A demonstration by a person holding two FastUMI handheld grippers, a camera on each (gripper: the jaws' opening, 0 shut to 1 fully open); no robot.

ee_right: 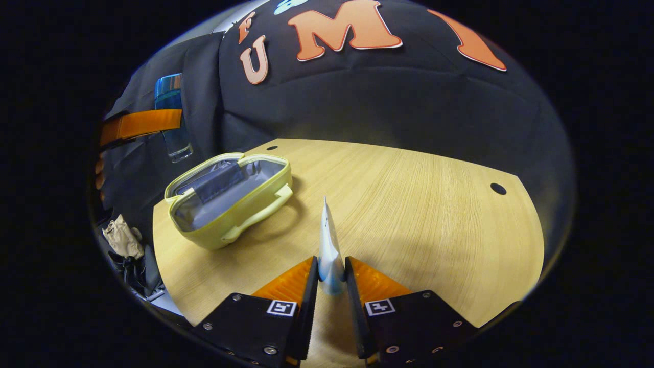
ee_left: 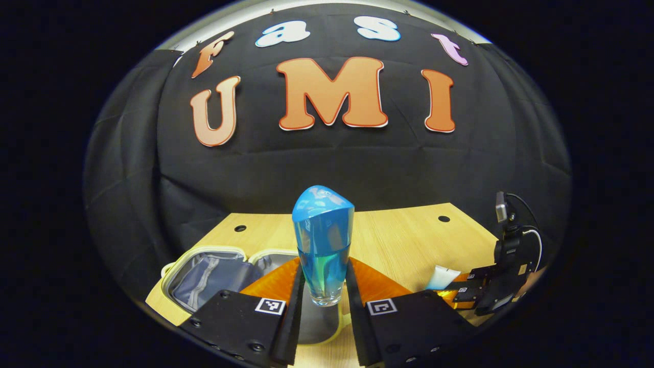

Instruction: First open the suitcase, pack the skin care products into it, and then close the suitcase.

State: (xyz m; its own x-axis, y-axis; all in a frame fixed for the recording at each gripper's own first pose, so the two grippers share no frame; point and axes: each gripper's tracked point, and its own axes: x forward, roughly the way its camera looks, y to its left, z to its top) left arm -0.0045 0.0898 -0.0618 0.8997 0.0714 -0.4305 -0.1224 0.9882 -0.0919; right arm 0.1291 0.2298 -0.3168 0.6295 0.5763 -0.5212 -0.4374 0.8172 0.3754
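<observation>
Bottle [ee_left: 323, 244], blue w/ a clear base and blue cap, is pinched upright between the fingers of the left gripper [ee_left: 324, 286], both fingers pressing its sides. In the left gripper view it hangs above the open suitcase [ee_left: 214, 278], a small pale yellow-green case w/ grey lining, lying on a light wooden table [ee_left: 403, 235]. Far right in that view sits the right gripper [ee_left: 462, 294], w/ a white tube [ee_left: 442, 277] sticking out from it.

In the right gripper view, the right gripper [ee_right: 331, 278] has its jaws closed on that tube [ee_right: 329, 250], a flat white tube w/ a blue tint near the bottom, narrow edge pointing up and away, above the tabletop [ee_right: 409, 204]. The suitcase [ee_right: 230, 197] lies to the left, lid open, handle facing the gripper, well apart from the tube. Upper left, the left gripper's finger [ee_right: 143, 124] crosses the blue bottle [ee_right: 172, 117], held in the air beyond the suitcase, near the table's far-left edge. Below that, off the table edge, lies some crumpled beige stuff [ee_right: 122, 236]; can't tell what it is.
</observation>
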